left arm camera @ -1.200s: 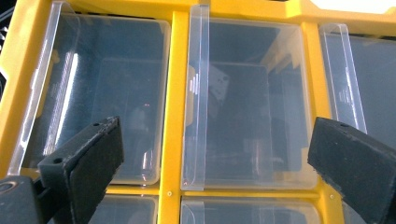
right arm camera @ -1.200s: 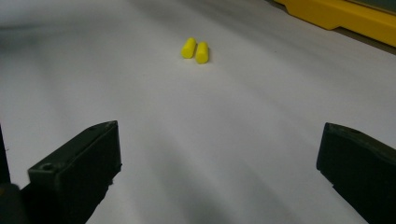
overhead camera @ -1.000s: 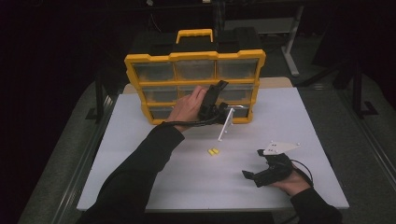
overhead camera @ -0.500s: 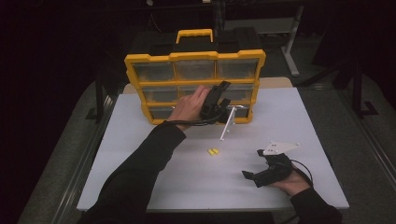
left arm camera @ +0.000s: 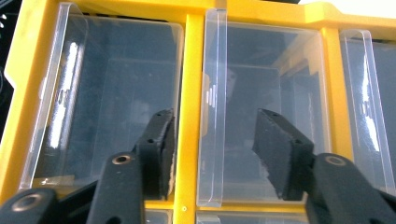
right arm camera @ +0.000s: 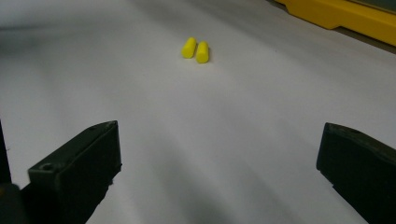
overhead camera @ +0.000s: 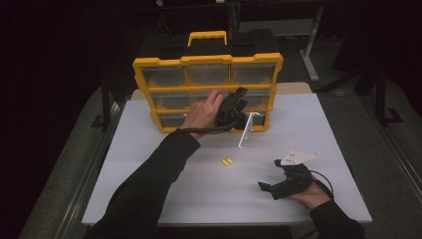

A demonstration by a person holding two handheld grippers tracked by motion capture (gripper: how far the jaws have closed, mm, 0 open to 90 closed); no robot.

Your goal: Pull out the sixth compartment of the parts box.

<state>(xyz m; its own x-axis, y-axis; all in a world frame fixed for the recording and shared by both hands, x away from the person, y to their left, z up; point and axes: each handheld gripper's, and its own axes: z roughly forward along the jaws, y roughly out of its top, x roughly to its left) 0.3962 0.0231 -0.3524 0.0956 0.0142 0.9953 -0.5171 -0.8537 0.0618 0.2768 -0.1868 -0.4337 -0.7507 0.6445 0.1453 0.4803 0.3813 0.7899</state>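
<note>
A yellow organizer with clear drawers stands upright at the back of the white table. My left gripper is up against its middle row. In the left gripper view its jaws have just been closing around the upright clear pull tab of a drawer. The tab stands between the pads with a gap on each side, so the left gripper is open. My right gripper rests open near the table's front right, pointing at two yellow earplugs lying side by side. Those earplugs lie well ahead of the right gripper.
The white tabletop spreads between the organizer and the front edge. Dark shelving and a black case stand behind the organizer. The yellow divider runs just left of the tab, with another drawer beside it.
</note>
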